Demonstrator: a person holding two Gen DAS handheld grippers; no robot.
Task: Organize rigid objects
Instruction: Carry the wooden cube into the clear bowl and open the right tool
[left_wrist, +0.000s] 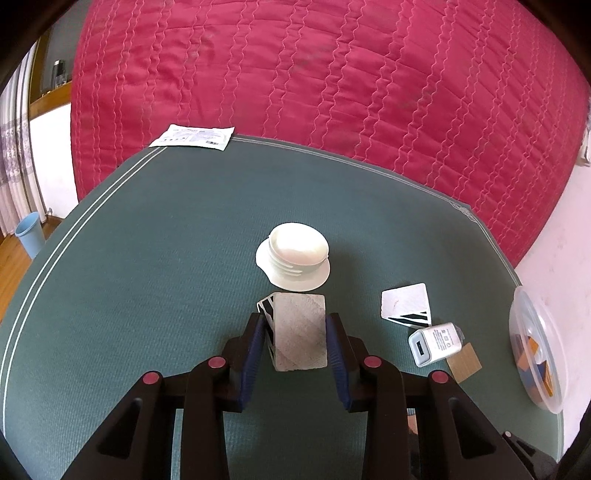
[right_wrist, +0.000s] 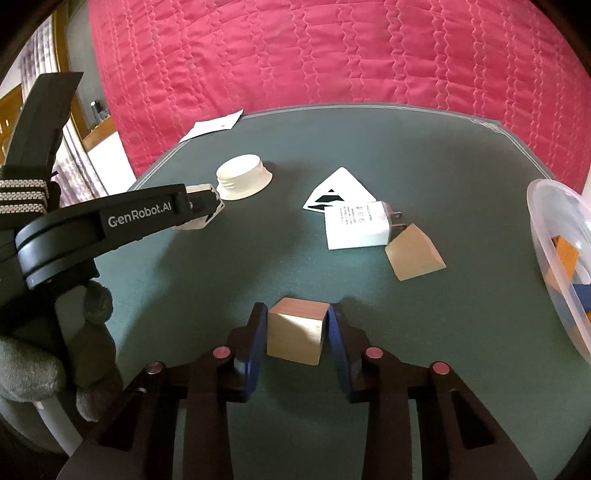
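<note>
My left gripper is shut on a white box with black-striped sides, just in front of a white plastic lid on the green mat. In the right wrist view the left gripper holds the same box beside the lid. My right gripper is shut on a wooden cube low over the mat. A white charger, a wooden wedge and a white black-patterned pyramid lie ahead of it.
A clear plastic container holding orange and blue blocks sits at the mat's right edge; it also shows in the left wrist view. A white packet lies at the far left corner. A red quilt lies beyond.
</note>
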